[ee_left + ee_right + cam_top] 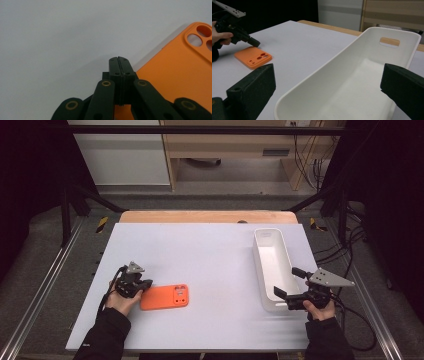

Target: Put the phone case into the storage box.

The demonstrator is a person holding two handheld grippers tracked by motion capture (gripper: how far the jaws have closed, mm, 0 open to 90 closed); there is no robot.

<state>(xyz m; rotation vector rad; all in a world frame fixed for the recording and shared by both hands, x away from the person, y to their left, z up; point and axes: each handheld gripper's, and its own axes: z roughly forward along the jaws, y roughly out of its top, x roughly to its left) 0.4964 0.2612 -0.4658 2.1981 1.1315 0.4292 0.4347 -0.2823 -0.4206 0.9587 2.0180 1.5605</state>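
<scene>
Lying flat on the pale grey tabletop point(210, 265), the thin orange rubbery phone case point(165, 297) looks light and bendy, best pinched at an edge by the clenched left hand-held gripper point(145, 285) touching it, while the right hand-held gripper point(289, 287) gapes around the long white plastic bin's point(272, 270) end.

I look down on the counter point(210, 250). A phone case point(165, 297) lies flat on its near left part. My left hand-held gripper point(144, 285) sits at the case's left end, its jaws pressed together, tips over the counter just beside the case's edge. A long tray point(272, 265) lies on the right part, running from near to far. My right hand-held gripper point(286, 282) sits at the tray's near end, one jaw on each side of it, spread wide. Case and tray lie well apart.
</scene>
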